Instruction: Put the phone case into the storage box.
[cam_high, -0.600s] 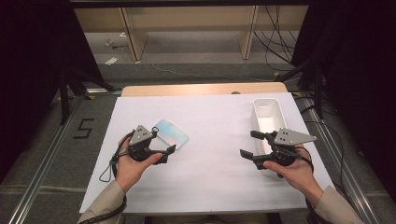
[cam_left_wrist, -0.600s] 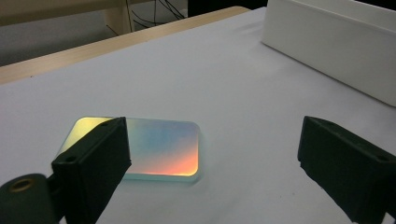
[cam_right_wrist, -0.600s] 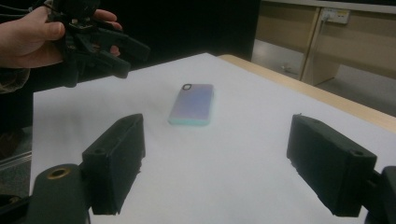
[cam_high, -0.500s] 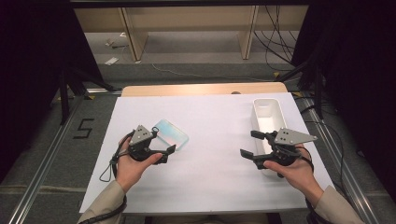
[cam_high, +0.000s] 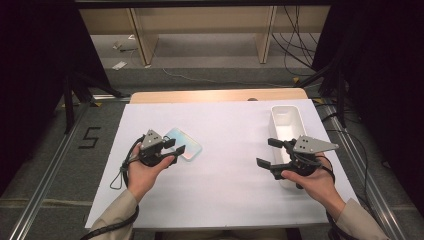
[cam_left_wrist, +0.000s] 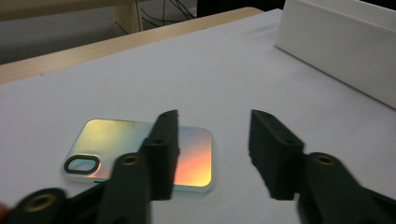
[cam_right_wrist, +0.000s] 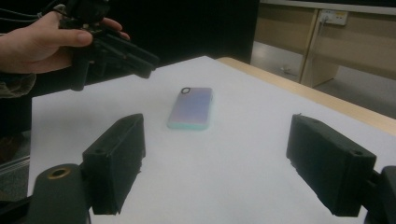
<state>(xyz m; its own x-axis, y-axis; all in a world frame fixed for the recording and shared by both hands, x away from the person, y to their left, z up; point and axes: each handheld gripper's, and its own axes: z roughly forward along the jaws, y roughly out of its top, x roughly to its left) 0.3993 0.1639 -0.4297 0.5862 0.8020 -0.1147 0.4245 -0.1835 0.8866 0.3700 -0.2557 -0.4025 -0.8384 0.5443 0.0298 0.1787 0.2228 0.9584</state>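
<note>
Phone case (cam_high: 183, 143) lay flat at 2 o'clock of left gripper (cam_high: 173, 146), jaws apart, empty. Right gripper (cam_high: 266, 152) gaped wide. Risk: case probably too flat; jaws might skid over it.

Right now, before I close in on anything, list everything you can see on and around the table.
phone case: one, iridescent with a pale teal edge, flat on the left part of the sheet, camera cutout toward the left gripper
bin: one, white, long and open-topped, right side of the sheet, far end toward the table's back edge
sheet: one, white, covers most of the table
table: one, light wood, bare strip at the far edge
floor marking 5: one, black, left of the table
left gripper: one, black, jaws open, just short of the phone case
right gripper: one, black, jaws open wide, beside the bin's near end
</note>
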